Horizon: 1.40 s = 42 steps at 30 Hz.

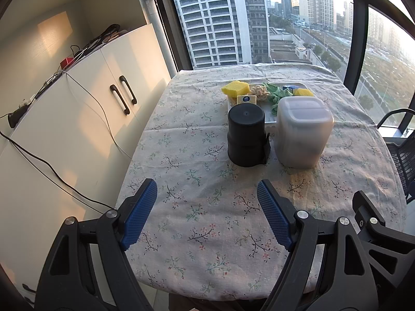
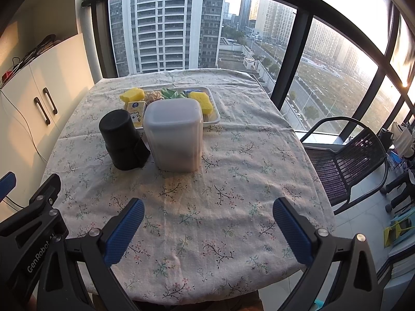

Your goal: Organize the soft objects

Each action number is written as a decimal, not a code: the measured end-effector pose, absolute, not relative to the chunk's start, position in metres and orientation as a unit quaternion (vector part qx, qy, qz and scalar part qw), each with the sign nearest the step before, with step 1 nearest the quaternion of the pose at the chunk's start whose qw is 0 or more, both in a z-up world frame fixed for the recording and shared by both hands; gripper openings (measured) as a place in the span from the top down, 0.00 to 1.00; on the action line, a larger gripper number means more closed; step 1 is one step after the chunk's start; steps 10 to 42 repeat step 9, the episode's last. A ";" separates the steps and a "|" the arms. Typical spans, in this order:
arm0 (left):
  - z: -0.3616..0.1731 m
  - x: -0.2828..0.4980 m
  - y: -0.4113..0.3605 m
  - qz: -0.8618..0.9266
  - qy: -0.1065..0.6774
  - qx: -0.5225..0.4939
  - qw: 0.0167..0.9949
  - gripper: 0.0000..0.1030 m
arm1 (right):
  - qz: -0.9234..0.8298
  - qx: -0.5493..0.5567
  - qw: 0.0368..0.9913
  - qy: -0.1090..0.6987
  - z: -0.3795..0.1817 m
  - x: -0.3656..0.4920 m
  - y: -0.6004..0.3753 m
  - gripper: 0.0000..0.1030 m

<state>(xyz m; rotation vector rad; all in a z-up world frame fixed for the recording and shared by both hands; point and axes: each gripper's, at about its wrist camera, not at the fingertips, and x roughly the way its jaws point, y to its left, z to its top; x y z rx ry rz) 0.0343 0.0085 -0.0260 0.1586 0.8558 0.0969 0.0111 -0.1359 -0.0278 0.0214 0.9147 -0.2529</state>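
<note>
Sponges (image 1: pixel 235 88) lie well beyond both spread tongs (image 1: pixel 207 215).

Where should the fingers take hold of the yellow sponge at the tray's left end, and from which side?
Grip the yellow sponge across its two broad side faces, coming down from above. It lies at the left end of the white tray, while the black canister blocks a low approach from the near side. The left gripper is open and nearer that end.

"GenRobot" (white letters, trailing characters unclear) runs along the left tool (image 2: pixel 7 181); carton print unreadable.
</note>
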 end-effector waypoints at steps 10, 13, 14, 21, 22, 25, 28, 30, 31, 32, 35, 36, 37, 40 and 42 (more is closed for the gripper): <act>-0.031 0.036 0.012 0.038 0.416 0.070 0.906 0.24 | -0.122 0.013 0.889 0.442 -0.029 0.012 -0.137 0.02; -0.031 0.036 0.012 0.038 0.416 0.070 0.906 0.24 | -0.122 0.013 0.889 0.442 -0.029 0.012 -0.137 0.02; -0.031 0.036 0.012 0.038 0.416 0.070 0.906 0.24 | -0.122 0.013 0.889 0.442 -0.029 0.012 -0.137 0.02; -0.031 0.036 0.012 0.038 0.416 0.070 0.906 0.24 | -0.122 0.013 0.889 0.442 -0.029 0.012 -0.137 0.02; -0.031 0.036 0.012 0.038 0.416 0.070 0.906 0.24 | -0.122 0.013 0.889 0.442 -0.029 0.012 -0.137 0.02; -0.031 0.036 0.012 0.038 0.416 0.070 0.906 0.24 | -0.122 0.013 0.889 0.442 -0.029 0.012 -0.137 0.02; -0.031 0.036 0.012 0.038 0.416 0.070 0.906 0.24 | -0.122 0.013 0.889 0.442 -0.029 0.012 -0.137 0.02; -0.031 0.036 0.012 0.038 0.416 0.070 0.906 0.24 | -0.122 0.013 0.889 0.442 -0.029 0.012 -0.137 0.02; -0.031 0.036 0.012 0.038 0.416 0.070 0.906 0.24 | -0.122 0.013 0.889 0.442 -0.029 0.012 -0.137 0.02; -0.031 0.036 0.012 0.038 0.416 0.070 0.906 0.24 | -0.122 0.013 0.889 0.442 -0.029 0.012 -0.137 0.02; -0.031 0.036 0.012 0.038 0.416 0.070 0.906 0.24 | -0.122 0.013 0.889 0.442 -0.029 0.012 -0.137 0.02; -0.031 0.036 0.012 0.038 0.416 0.070 0.906 0.24 | -0.122 0.013 0.889 0.442 -0.029 0.012 -0.137 0.02; -0.031 0.036 0.012 0.038 0.416 0.070 0.906 0.24 | -0.122 0.013 0.889 0.442 -0.029 0.012 -0.137 0.02; -0.031 0.036 0.012 0.038 0.416 0.070 0.906 0.24 | -0.122 0.013 0.889 0.442 -0.029 0.012 -0.137 0.02; -0.031 0.036 0.012 0.038 0.416 0.070 0.906 0.24 | -0.122 0.013 0.889 0.442 -0.029 0.012 -0.137 0.02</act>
